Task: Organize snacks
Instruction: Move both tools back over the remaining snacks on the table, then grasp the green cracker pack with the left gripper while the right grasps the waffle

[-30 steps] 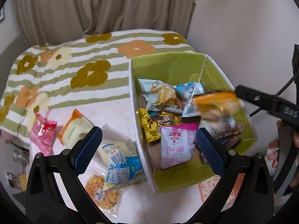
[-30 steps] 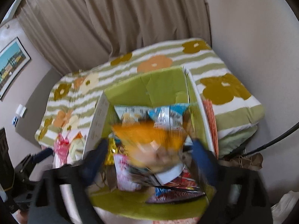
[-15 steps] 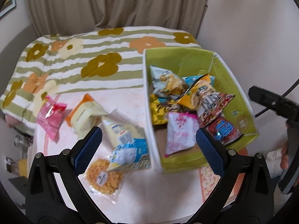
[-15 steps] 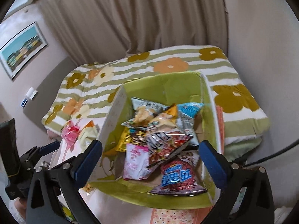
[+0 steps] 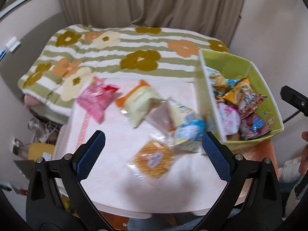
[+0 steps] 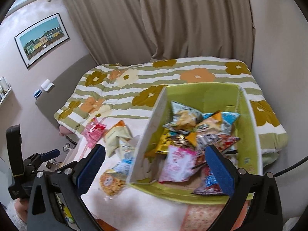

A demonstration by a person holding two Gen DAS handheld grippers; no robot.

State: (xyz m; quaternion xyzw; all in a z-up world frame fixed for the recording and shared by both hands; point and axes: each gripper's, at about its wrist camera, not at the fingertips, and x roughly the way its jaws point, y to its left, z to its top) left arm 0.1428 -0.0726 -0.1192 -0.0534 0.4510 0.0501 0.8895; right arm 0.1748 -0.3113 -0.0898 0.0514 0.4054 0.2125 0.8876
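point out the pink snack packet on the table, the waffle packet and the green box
pink snack packet (image 5: 96, 98), left wrist view, middle of its face
waffle packet (image 5: 153, 159), left wrist view, on the round waffle
green box (image 6: 200, 94), right wrist view, inside of the far wall

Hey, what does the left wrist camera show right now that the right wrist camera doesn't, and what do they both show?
Only the left wrist view shows the open left gripper close up, the clutter on the floor left of the table, and part of a hand at the right edge.

Only the right wrist view shows the open right gripper close up, the framed picture on the wall, and more of the green box's inside.

Both show the green box of snacks, the pink packet, the waffle packet, the table and the flowered bedcover.
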